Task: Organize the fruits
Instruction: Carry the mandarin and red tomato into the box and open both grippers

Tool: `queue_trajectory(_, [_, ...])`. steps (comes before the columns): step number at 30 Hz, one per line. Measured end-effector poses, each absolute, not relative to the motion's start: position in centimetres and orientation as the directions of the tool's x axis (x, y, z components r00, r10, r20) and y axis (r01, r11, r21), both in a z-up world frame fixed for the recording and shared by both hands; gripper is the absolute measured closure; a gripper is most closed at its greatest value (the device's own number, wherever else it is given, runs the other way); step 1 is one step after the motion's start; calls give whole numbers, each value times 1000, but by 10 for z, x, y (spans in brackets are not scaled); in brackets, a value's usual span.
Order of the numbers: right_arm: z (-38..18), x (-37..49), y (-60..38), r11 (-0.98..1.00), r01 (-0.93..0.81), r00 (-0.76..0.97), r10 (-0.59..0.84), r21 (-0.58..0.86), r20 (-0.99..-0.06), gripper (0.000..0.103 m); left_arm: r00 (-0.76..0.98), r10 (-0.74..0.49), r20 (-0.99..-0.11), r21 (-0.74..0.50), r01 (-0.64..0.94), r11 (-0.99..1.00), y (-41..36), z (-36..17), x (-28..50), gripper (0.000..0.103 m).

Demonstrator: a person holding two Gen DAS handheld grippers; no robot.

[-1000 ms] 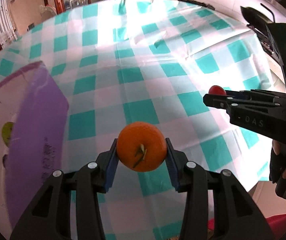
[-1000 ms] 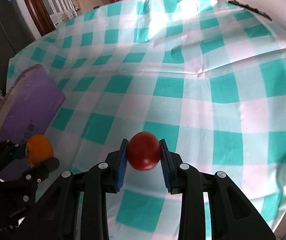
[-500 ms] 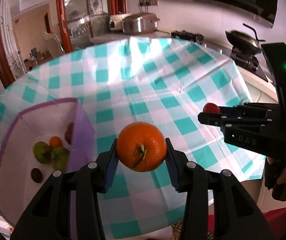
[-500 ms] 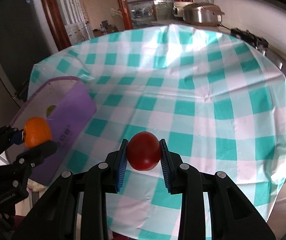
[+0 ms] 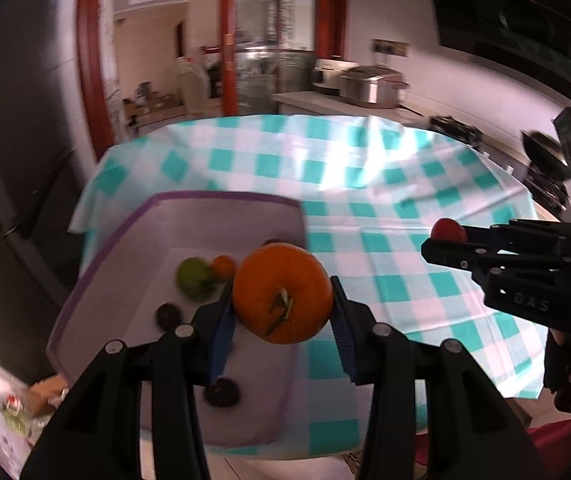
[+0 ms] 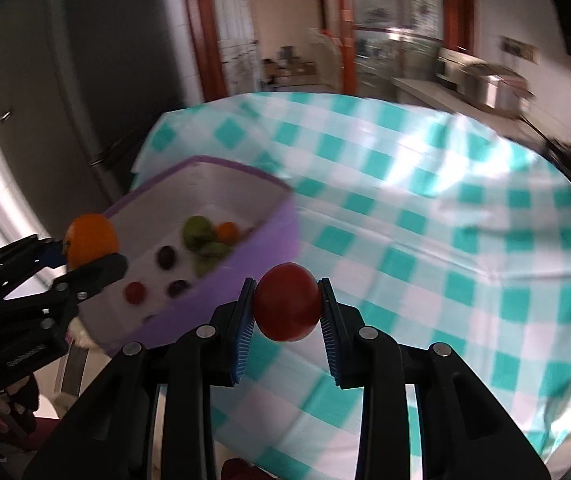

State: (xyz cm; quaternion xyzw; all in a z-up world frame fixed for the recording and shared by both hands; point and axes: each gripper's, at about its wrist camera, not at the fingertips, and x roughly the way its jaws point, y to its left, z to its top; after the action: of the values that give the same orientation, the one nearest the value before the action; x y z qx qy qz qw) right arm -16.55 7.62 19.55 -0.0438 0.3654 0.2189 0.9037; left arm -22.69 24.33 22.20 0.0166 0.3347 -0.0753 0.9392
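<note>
Grippers have risen from low over the checked tablecloth [image 5: 365,264], the left gripper [image 5: 283,310] clamping an orange [image 5: 282,292] above the purple bin [image 5: 221,197] at the table's left edge, the right gripper [image 6: 287,312] clamping a red fruit [image 6: 287,307] beside it, so drop-off looks near.

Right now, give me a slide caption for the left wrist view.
Left gripper carries an orange above the purple bin, right gripper alongside with a red fruit.
</note>
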Motion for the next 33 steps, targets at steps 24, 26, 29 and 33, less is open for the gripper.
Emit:
queue_trajectory(24, [134,10,285,724,-688,284,332,50,-899,71,336,52,-941,-82,-373,924,393,116,-124,59])
queue_trajectory(26, [121,33,301,721,-691,262,312,49,-913,71,303,74,-950,-51,-385,922,396,108,-114,59])
queue_trajectory(29, [99,56,318,719,-694,234,282,44,-930,71,256,82,-963,-31,-410,912,401,98,-100,59])
queue_trajectory(33, [73,74,333,709,-704,196,260,49,-946,71,157,98,-983,27,-403,915,401,86,-83,58])
